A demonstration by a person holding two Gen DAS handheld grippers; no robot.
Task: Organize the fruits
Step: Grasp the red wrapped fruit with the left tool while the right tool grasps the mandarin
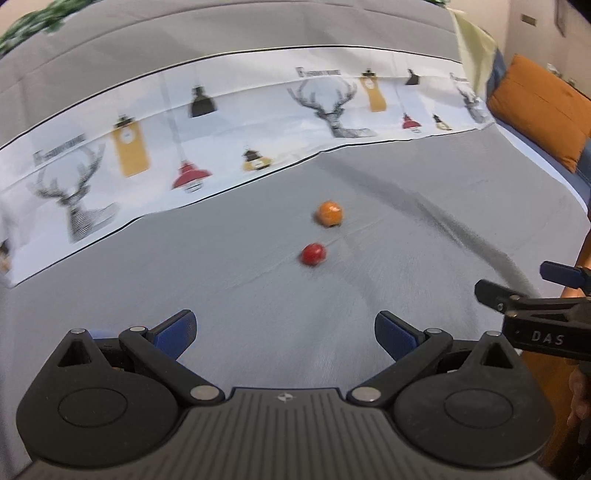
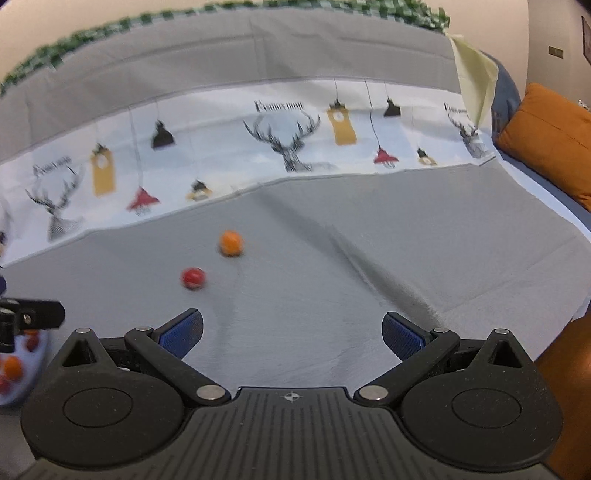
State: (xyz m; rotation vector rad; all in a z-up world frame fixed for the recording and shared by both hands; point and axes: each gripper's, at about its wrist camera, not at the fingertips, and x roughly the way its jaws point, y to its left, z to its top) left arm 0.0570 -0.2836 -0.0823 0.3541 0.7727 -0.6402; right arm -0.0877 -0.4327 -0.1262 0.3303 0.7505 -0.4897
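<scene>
An orange fruit (image 1: 329,213) (image 2: 231,242) and a smaller red fruit (image 1: 313,254) (image 2: 192,277) lie close together on the grey cloth (image 1: 258,288). My left gripper (image 1: 286,334) is open and empty, hovering short of the red fruit. Open too is my right gripper (image 2: 292,334), with nothing between its blue pads; both fruits lie ahead and to its left. The right gripper's fingers (image 1: 517,291) show at the right edge of the left wrist view. A pale plate (image 2: 37,354) with several fruits sits at the lower left of the right wrist view.
A white runner (image 1: 221,125) printed with deer and lamps crosses the cloth behind the fruits. An orange cushion (image 1: 543,107) lies at the far right. A dark fold (image 2: 369,269) runs diagonally across the cloth. Green foliage (image 2: 258,14) lines the far edge.
</scene>
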